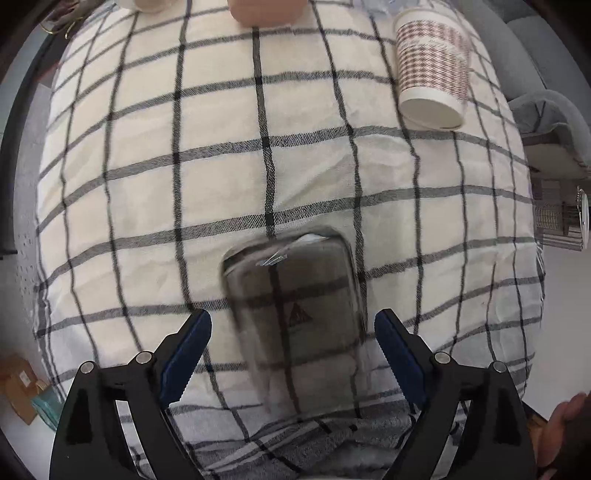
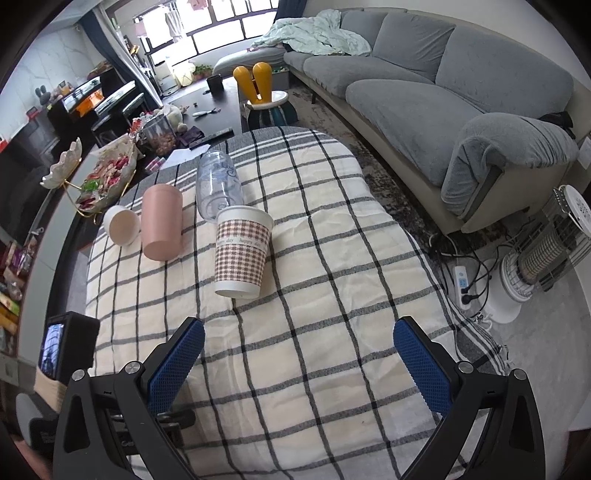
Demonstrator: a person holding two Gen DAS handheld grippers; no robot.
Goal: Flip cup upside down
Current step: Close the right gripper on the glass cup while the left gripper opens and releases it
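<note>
Bare checked cloth (image 2: 314, 332) lies ahead; the patterned cup (image 2: 242, 253) stands beyond.

smoked clear cup (image 1: 295, 317): motion-blurred, rim edges indistinct | pink cup (image 1: 266, 11): cut by top edge | small white cup (image 1: 149, 4): cut by top edge | hand (image 1: 565, 428): partly out of frame

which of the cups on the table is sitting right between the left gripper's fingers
The smoky clear glass cup, between the open left gripper. The checked paper cup stands apart, farther off.
</note>
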